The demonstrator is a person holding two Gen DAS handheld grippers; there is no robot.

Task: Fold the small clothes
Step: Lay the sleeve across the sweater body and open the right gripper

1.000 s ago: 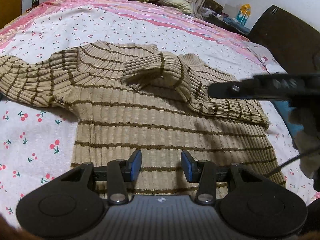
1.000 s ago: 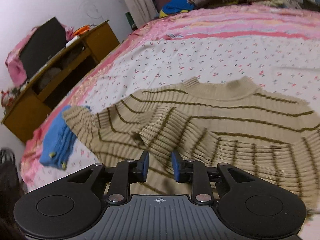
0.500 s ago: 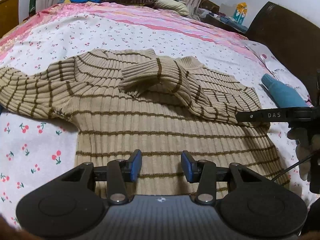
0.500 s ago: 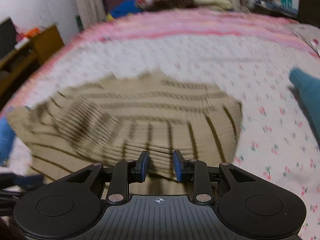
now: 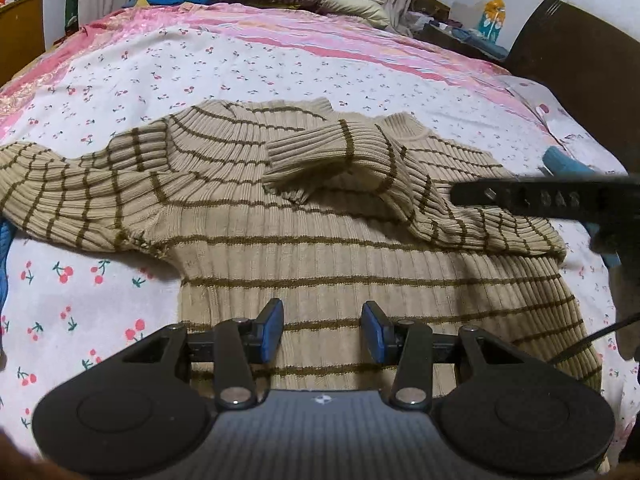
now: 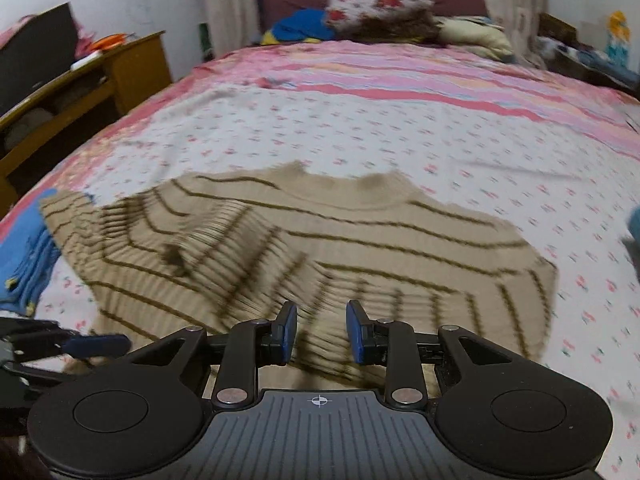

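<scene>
A beige ribbed sweater with brown stripes (image 5: 328, 248) lies flat on the bed. Its right sleeve (image 5: 344, 160) is folded across the chest; its left sleeve (image 5: 68, 196) stretches out to the left. My left gripper (image 5: 322, 332) is open and empty, hovering over the sweater's hem. My right gripper (image 6: 321, 332) is open and empty above the sweater's right side (image 6: 304, 248); its view is blurred. The right gripper's finger (image 5: 536, 200) reaches in from the right of the left wrist view.
The bed has a white cherry-print sheet (image 5: 80, 280) and a pink striped cover (image 6: 400, 76). Blue garments lie at the sweater's left (image 6: 24, 256) and right (image 5: 568, 166). Pillows and clothes are piled at the head (image 6: 376, 8). A wooden desk (image 6: 88, 76) stands left.
My right gripper has swung back to the left over the sweater's right side and its jaws have opened wider. My left gripper has stayed open over the hem.
</scene>
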